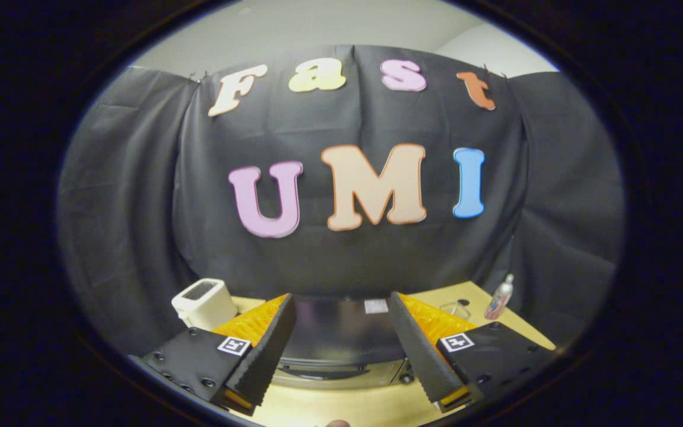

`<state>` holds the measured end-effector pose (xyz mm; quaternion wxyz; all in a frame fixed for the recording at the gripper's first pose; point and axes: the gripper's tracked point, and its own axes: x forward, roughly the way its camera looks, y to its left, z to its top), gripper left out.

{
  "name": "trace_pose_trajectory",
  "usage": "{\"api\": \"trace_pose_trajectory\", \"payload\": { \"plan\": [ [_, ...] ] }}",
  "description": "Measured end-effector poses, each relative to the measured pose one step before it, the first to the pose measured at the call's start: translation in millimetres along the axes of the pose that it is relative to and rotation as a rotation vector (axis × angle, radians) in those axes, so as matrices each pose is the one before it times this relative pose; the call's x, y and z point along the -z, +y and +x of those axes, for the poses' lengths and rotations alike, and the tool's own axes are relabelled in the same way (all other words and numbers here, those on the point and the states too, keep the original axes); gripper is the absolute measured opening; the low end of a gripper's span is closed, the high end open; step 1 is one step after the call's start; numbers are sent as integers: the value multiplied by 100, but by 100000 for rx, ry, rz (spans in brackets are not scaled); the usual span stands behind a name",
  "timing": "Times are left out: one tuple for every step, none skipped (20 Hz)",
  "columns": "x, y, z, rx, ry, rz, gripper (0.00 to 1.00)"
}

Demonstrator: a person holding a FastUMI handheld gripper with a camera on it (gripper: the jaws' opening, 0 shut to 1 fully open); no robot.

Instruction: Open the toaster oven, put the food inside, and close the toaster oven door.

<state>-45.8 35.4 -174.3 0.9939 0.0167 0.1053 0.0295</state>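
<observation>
Fingers of the gripper (341,332) spread apart above the closed toaster oven (341,341) could overshoot its door handle.

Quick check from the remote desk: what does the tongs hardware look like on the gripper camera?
The tongs have two long tapering fingers with ribbed inner faces. Each is mounted on a black block with screw heads and a small square black-and-white marker. Ridged orange parts sit behind the fingers. No cables or sleeve visible.
</observation>
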Motion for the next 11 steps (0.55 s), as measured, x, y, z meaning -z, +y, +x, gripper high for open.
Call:
{"api": "trace_pose_trajectory", "payload": {
  "plan": [
    [-1690,-107,-104,-148,-1667,-167,100],
    [-1419,69,-143,-535,-1167,-100,100],
    [-1332,73,27,-623,-803,-420,100],
    [-1304,61,-77,-407,-1285,-882,100],
    [-1346,17,-88,96,-1592,-1012,100],
    [-1224,-128,-6,211,-1380,-931,100],
    [-1180,150,40,-164,-1211,-276,100],
    [-813,292,-42,-857,-372,156,100],
    [-713,277,-15,-796,-354,365,100],
    [-579,29,2,-625,-702,454,100],
    [-486,12,-12,-403,-798,371,100]
  ]
}}
